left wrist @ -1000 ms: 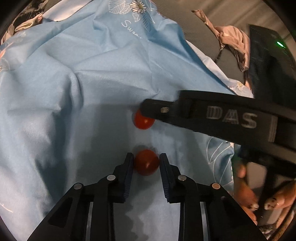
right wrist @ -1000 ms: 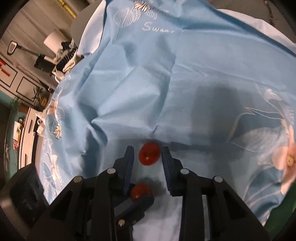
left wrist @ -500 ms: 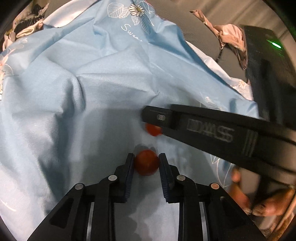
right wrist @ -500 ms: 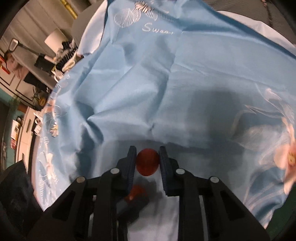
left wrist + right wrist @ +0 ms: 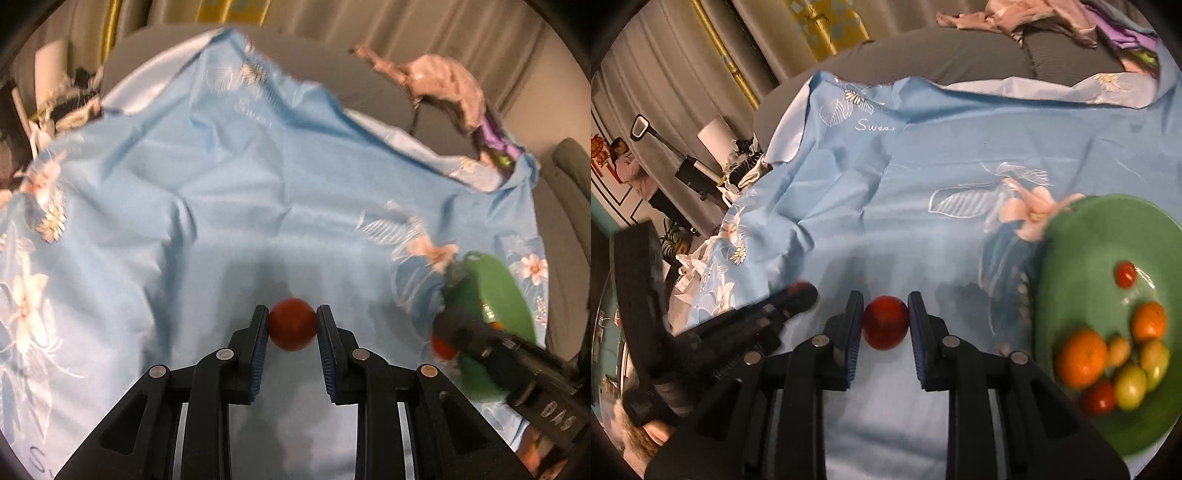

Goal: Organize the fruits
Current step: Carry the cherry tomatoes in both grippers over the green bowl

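You have two grippers, each clamped on one round, smooth red tomato. Your left gripper [image 5: 291, 326] pinches its red tomato [image 5: 292, 328] between ribbed blue pads, well left of the green plate [image 5: 1082, 258]. Your right gripper [image 5: 885, 323] squeezes the second tomato [image 5: 885, 322], just left of that plate. The plate is one glossy shallow dish on the wrinkled, flower-printed blue cloth [image 5: 905, 177]. It holds seven fruits: two oranges [image 5: 1081, 358], two small red tomatoes [image 5: 1125, 274], three yellow-green ones [image 5: 1131, 386], clustered toward its near side.
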`<state>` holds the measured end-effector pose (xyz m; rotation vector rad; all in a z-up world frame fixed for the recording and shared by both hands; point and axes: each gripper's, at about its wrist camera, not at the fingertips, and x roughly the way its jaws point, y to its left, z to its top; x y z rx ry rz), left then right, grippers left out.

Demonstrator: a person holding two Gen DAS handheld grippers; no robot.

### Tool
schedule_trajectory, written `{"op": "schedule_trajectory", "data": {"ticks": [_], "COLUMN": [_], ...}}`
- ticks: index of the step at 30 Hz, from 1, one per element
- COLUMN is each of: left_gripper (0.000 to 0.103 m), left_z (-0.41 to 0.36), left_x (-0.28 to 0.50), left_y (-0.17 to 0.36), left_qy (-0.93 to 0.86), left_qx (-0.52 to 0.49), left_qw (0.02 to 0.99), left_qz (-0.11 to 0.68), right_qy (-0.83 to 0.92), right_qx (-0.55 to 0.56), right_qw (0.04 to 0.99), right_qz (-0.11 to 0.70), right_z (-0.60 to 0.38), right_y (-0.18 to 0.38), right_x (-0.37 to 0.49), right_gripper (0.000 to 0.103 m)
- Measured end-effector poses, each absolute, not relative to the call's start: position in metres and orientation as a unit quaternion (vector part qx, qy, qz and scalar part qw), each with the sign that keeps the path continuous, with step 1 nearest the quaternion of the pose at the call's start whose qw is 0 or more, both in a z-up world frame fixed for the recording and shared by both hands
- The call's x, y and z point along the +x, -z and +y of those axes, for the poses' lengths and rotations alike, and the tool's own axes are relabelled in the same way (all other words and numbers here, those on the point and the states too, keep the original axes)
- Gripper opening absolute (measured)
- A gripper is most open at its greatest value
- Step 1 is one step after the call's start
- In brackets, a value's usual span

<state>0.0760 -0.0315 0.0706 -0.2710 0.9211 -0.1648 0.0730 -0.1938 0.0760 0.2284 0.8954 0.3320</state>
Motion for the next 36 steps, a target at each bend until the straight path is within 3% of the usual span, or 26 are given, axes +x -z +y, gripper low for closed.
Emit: {"op": "schedule_trajectory", "data": {"ticks": [8, 22, 36], "left_gripper": [0.026, 0.026, 0.026], "left_z": [-0.031, -0.033, -0.051], "left_x": [0.036, 0.006, 0.005], "left_y": [-0.108, -0.122, -0.115], "left_qy": [0.071, 0.073, 0.081], "left_qx": [-0.131, -0.135, -0.131], "left_qw": [0.914, 0.934, 0.930], "left_qz": [0.377, 0.322, 0.335], "right_qy": [-0.167, -0.173, -0.142], "right_qx": [0.115, 0.112, 0.134], "right_qw": [0.894, 0.912, 0.921], "right_qz": [0.401, 0.355, 0.336], "right_z": [-0.200, -0.205, -0.239], "right_y": [-0.090, -0.101, -0.106], "right_x": [0.043, 0.014, 0.002], "right_gripper": [0.025, 0.025, 0.025]}}
